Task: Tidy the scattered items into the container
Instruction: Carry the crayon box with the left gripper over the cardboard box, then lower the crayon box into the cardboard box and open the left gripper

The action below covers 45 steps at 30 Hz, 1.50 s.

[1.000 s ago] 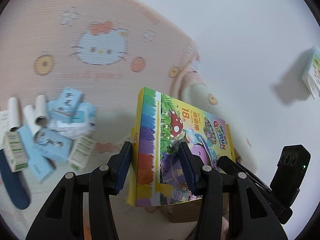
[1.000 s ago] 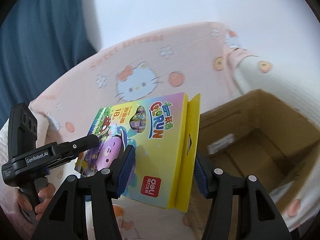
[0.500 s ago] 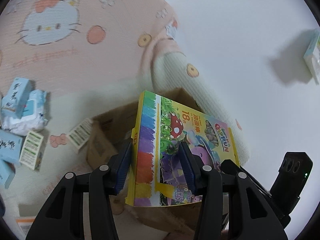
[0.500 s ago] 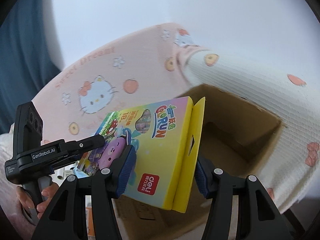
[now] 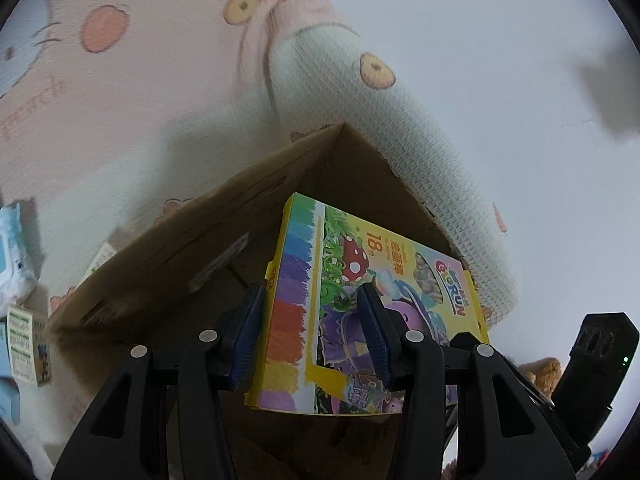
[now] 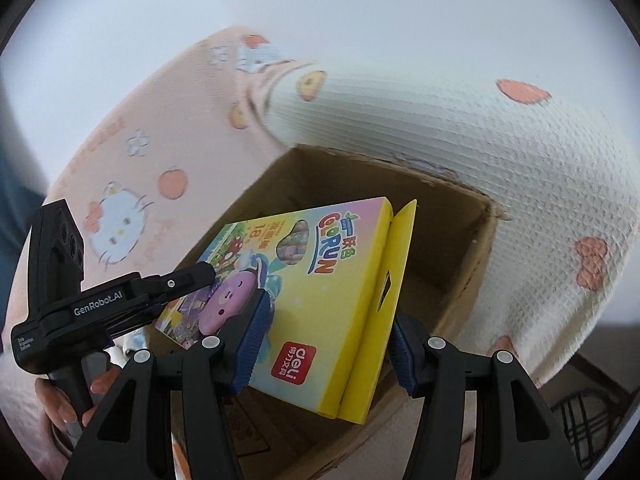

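Observation:
A colourful crayon box [image 5: 400, 264] hangs tilted over the open cardboard box [image 5: 200, 240], held at both ends. My left gripper [image 5: 314, 320] is shut on its rainbow-striped end. In the right wrist view, my right gripper [image 6: 328, 344] is shut on the crayon box [image 6: 328, 264] at the end with the yellow hanger flap. Below it the cardboard box [image 6: 460, 240] shows a bare brown inside. The left gripper's finger [image 6: 192, 276] reaches onto the far corner of the crayon box, with a person's hand [image 6: 60, 400] on its handle.
The cardboard box sits on a pink cat-print blanket [image 5: 120, 80], against a white waffle-knit fold [image 5: 360, 120]. Left of it lie a blue wipes packet [image 5: 12, 248] and a small green-and-white carton [image 5: 24, 344]. A pale wall rises behind.
Both grippers carried the crayon box sideways from over the scattered small items to above the open cardboard box and tipped downward. The grip on it stayed the same.

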Available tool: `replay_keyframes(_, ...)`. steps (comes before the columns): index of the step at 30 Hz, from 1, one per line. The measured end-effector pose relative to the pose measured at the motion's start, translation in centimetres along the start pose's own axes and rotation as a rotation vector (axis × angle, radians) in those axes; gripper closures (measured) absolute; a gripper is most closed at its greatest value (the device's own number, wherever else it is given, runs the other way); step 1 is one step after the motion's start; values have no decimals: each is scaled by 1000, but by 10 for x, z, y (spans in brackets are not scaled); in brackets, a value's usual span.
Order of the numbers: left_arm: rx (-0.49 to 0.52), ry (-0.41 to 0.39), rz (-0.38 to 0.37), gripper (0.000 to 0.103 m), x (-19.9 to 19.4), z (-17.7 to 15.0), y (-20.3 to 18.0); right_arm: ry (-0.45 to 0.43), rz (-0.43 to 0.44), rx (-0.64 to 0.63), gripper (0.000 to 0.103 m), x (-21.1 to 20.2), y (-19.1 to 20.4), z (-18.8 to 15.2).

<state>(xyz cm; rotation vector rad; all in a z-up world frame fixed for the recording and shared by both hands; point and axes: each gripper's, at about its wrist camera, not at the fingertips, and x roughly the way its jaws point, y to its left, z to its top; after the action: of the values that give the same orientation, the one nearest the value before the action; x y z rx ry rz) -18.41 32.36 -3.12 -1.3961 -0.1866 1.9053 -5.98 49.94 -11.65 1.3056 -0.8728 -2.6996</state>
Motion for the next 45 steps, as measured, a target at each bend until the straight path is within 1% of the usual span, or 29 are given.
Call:
replay_keyframes(6,33,82,16,51,26,29,-5,37,-37,70,49,18,-10,16)
replay_keyframes(13,6,133,58,51,56,48,0,96,-56,105,49,45,-12,30)
replay_keyframes(15,21,152,110,57,69,51,0,131,-72,85,47,53,-11,34)
replay_keyframes(16,34,154,121,59,73,51,-1,150,-77,64,46,58,-9,36)
replay_keyframes(19,37,187,114,58,74,49,-2,198,-131,-78,46,64,4,35)
replay_keyframes(20,34,193,114,57,71,48,-2,218,-137,-103,46,63,7,35)
replay_keyframes(22,22,204,126,57,67,45,-1,232,-123,-129,46,61,7,38)
replay_keyframes(25,-22,262,132,56,65,37,4,259,-125,-192,46,58,11,45)
replay_keyframes(28,-65,314,145,55,67,24,8,304,-111,-289,46,62,21,50)
replay_keyframes(29,-75,324,165,55,69,20,8,328,-109,-331,46,65,26,52)
replay_keyframes(31,-96,325,196,55,68,13,9,379,-75,-391,46,72,34,54)
replay_keyframes(33,-138,342,234,54,72,5,11,457,-35,-425,46,85,39,59)
replay_keyframes(34,-160,354,250,54,75,3,13,489,-30,-438,46,90,41,61)
replay_keyframes(36,-234,370,272,54,80,-5,15,536,-16,-475,46,98,44,61)
replay_keyframes(37,-271,378,275,54,82,-9,18,554,-21,-490,46,102,45,62)
replay_keyframes(39,-368,385,309,56,86,-18,28,593,-42,-532,46,113,48,63)
replay_keyframes(40,-409,381,326,62,87,-23,32,615,-47,-556,47,117,49,61)
replay_keyframes(41,-467,386,360,76,88,-29,36,635,-44,-574,49,123,50,60)
replay_keyframes(42,-501,386,382,85,89,-33,39,661,-38,-596,63,129,52,57)
replay_keyframes(43,-522,388,404,92,91,-36,41,684,-36,-620,81,134,54,54)
replay_keyframes(45,-549,369,450,95,93,-39,40,729,-39,-702,86,145,60,43)
